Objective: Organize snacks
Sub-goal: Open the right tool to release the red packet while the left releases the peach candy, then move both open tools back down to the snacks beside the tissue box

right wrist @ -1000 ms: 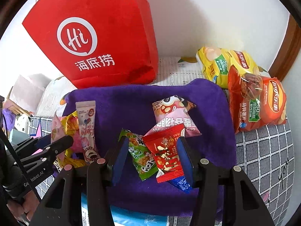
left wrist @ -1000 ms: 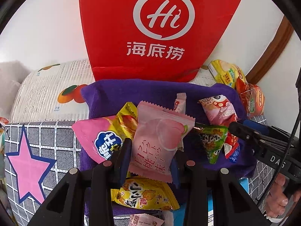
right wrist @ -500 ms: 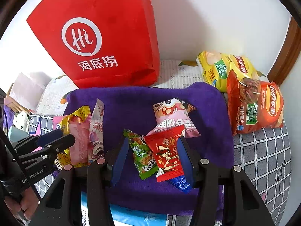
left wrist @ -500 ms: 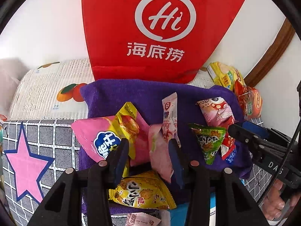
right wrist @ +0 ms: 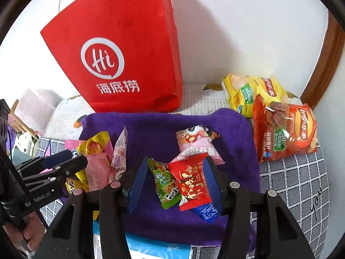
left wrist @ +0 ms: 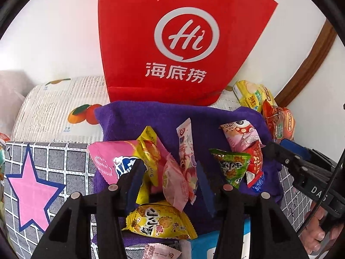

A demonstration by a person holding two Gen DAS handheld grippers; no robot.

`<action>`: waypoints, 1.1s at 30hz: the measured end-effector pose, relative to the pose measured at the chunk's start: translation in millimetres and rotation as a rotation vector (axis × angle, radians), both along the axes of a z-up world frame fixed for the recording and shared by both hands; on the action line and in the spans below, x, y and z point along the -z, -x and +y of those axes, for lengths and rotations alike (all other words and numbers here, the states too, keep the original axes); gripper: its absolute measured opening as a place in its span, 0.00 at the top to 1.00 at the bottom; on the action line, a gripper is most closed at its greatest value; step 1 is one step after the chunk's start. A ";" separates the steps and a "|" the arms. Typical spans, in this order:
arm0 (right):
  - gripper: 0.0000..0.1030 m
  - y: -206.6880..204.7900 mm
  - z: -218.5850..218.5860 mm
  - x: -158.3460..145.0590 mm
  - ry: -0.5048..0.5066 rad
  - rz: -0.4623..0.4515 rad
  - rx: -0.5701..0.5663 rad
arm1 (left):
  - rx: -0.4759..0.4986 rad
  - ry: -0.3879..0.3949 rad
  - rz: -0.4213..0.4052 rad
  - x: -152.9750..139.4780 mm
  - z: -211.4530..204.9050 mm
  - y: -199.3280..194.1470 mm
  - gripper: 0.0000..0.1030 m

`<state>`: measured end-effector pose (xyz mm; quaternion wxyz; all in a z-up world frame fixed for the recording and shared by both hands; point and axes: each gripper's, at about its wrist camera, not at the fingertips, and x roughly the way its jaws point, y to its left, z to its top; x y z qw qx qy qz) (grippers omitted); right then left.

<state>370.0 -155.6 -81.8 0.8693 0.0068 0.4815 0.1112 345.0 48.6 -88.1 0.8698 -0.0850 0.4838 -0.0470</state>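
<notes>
Small snack packets lie on a purple towel [left wrist: 138, 116] in front of a red paper bag [left wrist: 183, 38]. My left gripper [left wrist: 169, 180] is open around a crumpled light-pink peach packet [left wrist: 174, 183] and a white-pink stick packet [left wrist: 186, 151]; whether the pads touch them I cannot tell. My right gripper [right wrist: 175, 182] is open, its jaws on either side of a green packet [right wrist: 165, 183] and a red packet [right wrist: 190, 183]. A pink bear packet [right wrist: 197, 142] lies beyond them.
Yellow [right wrist: 250, 92] and orange [right wrist: 284, 131] chip bags lie at the right by a brown door frame [right wrist: 323, 64]. A big pink packet [left wrist: 107, 157] and yellow packets [left wrist: 160, 221] lie left of the towel's middle. A light-blue pack [right wrist: 155, 248] sits under the towel's near edge.
The left jaws have narrowed around the peach packet, which went from lying flat to crumpled and on edge; the stick packet tipped up beside it. The right gripper has barely moved.
</notes>
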 end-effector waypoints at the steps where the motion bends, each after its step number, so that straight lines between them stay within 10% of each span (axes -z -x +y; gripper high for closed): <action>1: 0.46 0.9 -0.7 -2.2 -0.001 -0.009 0.003 | 0.003 -0.002 -0.004 -0.7 -1.3 0.6 0.54; 33: 0.54 124.7 -9.7 -47.9 -0.073 -0.133 -0.012 | 0.114 -0.052 -0.111 -50.1 -42.6 44.8 0.54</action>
